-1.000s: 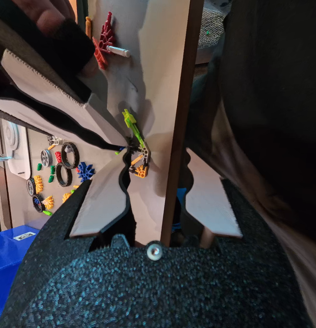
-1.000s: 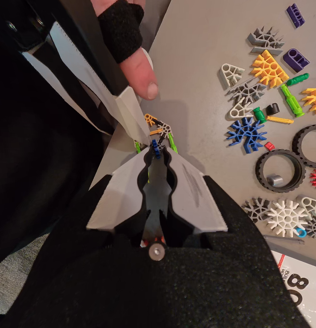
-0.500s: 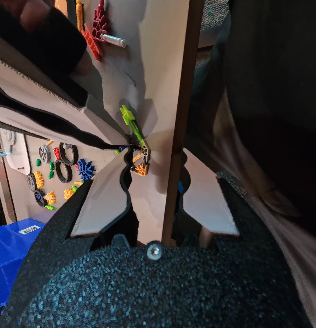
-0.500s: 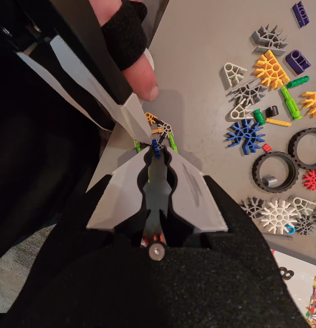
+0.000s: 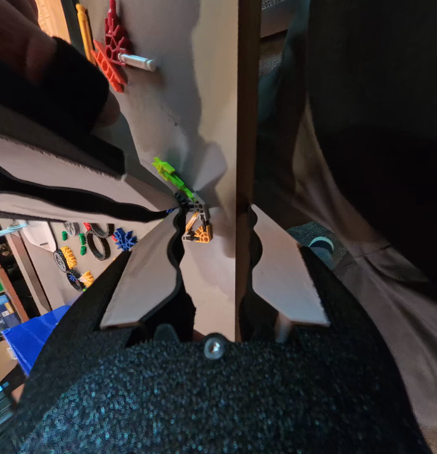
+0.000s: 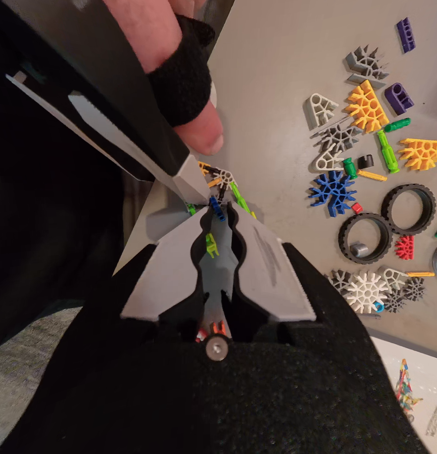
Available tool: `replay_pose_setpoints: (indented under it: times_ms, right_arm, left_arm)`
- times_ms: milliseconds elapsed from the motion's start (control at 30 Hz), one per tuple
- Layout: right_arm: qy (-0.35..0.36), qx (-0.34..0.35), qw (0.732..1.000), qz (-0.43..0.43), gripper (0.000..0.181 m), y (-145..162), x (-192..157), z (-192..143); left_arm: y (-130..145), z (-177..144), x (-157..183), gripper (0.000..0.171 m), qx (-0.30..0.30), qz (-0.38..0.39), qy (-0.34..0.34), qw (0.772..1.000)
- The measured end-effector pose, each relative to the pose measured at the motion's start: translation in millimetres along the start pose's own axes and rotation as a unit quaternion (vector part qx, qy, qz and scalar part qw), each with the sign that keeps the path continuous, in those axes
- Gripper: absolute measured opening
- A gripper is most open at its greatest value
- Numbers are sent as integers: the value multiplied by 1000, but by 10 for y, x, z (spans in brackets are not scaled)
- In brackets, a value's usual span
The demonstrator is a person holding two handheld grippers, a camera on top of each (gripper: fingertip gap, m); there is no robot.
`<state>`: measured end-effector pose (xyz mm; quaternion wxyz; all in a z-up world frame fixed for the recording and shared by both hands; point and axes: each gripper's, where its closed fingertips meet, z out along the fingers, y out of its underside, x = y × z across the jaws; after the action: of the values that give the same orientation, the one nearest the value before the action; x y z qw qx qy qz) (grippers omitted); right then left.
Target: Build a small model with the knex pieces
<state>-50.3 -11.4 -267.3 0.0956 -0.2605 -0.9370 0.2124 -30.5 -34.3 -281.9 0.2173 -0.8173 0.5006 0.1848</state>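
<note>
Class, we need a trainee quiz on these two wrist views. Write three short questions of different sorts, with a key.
1. True or false: the left gripper is shut.
2. What lies inside the nearer tyre? A. grey cylinder B. green rod C. yellow connector
3. Short answer: what colour is the piece pinched between the right gripper's fingers?

Key: 1 false, its fingers stand wide apart; 2 A; 3 blue.
</note>
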Motion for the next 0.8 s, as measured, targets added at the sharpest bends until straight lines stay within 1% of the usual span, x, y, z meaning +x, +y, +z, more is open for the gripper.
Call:
replay_pose_setpoints:
  times_ms: [67, 200, 300, 533, 667, 767, 800]
  right_arm:
    - [15, 8, 1000, 1, 11, 0, -2, -1]
    - [-7, 18, 1000, 18, 11, 3, 0, 0]
    - [-47, 19, 998, 30, 11, 1, 4, 2]
    - [-95, -25, 995, 13, 9, -6, 5, 9]
    - [-124, -22, 992, 13, 11, -2, 13, 1]
    - [-101, -19, 995, -17, 12, -13, 16, -18]
    - [-105, -7, 994, -14, 20, -30, -7, -31]
  left_arm:
    - [-2, 2, 3, 46, -14, 13, -1, 1000]
    - [1, -5, -12, 46, -3, 6, 7, 1000]
    - [-1, -10, -14, 46, 5, -7, 13, 1000]
    - [-22, -23, -20, 44, 31, -24, 38, 998]
    - [-13, -36, -29, 45, 48, -54, 42, 997]
    - [-26, -36, -29, 46, 58, -85, 30, 994]
    - [-23, -36, -28, 46, 65, -100, 26, 993]
